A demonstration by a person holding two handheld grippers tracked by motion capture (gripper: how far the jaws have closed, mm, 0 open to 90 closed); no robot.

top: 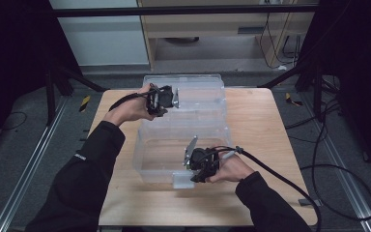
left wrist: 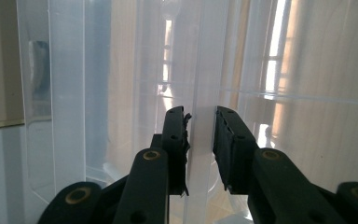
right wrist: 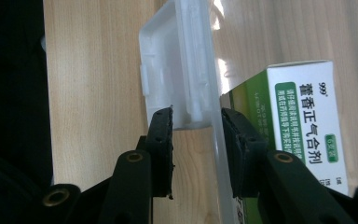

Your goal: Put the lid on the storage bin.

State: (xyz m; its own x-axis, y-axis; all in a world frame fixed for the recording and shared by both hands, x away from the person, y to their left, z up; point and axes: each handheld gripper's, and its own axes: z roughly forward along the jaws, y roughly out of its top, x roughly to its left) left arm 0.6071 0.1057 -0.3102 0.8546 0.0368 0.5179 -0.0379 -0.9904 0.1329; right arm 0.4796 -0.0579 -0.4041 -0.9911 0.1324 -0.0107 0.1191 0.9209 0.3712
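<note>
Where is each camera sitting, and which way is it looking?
High view: above the person's side, looking forward and down at the wooden table; both sleeves, hands, left gripper and right gripper show.
Left gripper view: rides the left gripper, looking along its black jaws at a wall of the clear plastic bin between them.
Right gripper view: rides the right gripper, looking down at the bin's white latch and a green-and-white medicine box.
Shared: all three show the bin.

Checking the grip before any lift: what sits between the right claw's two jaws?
In the right gripper view, the right claw straddles the clear plastic bin wall and its white latch, jaws apart.
</note>
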